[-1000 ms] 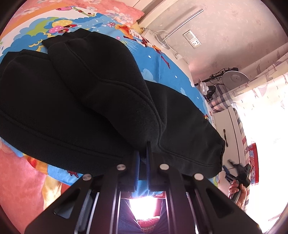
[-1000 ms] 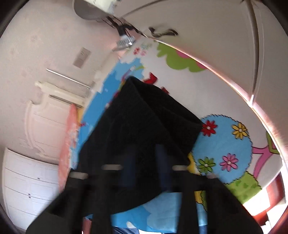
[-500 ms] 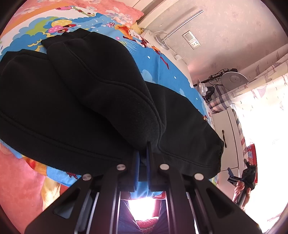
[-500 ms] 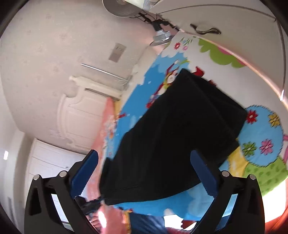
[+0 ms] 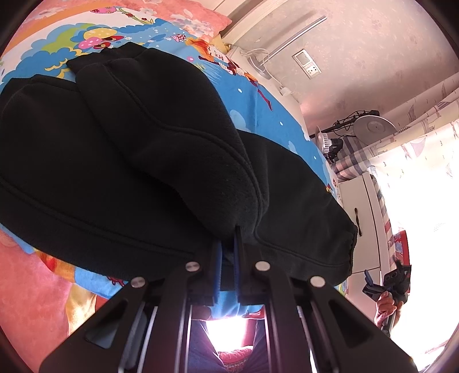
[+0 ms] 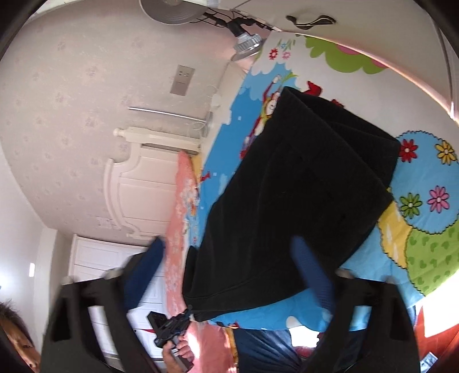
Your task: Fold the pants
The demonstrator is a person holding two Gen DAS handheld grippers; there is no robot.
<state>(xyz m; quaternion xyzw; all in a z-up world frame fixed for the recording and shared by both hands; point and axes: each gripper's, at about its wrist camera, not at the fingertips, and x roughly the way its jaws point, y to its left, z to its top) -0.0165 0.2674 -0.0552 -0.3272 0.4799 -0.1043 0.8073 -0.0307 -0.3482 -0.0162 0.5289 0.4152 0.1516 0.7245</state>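
Black fleece pants [image 5: 143, 160] lie folded on a cartoon-print bed sheet [image 5: 258, 94], one layer lapped over the other. My left gripper [image 5: 228, 238] is shut on the near edge of the upper fold, at the bed's near side. In the right wrist view the same pants [image 6: 301, 186] stretch away over the sheet [image 6: 430, 215]. My right gripper [image 6: 226, 269] hovers above their near end with its jaws closing; its blue pads [image 6: 309, 266] touch no fabric. A hand holds the left gripper [image 6: 169, 327] at the pants' corner.
A pink pillow [image 5: 178, 14] and a white headboard [image 6: 143, 186] mark the head of the bed. A fan [image 5: 373, 126], a white cabinet [image 5: 361, 206] and a bright curtained window stand beyond the far side. The right gripper [image 5: 387, 284] shows off the bed's edge.
My right gripper let go of the pants, drew back and up, and its jaws sprang wide, then narrowed. The left gripper kept its grip and stayed put.
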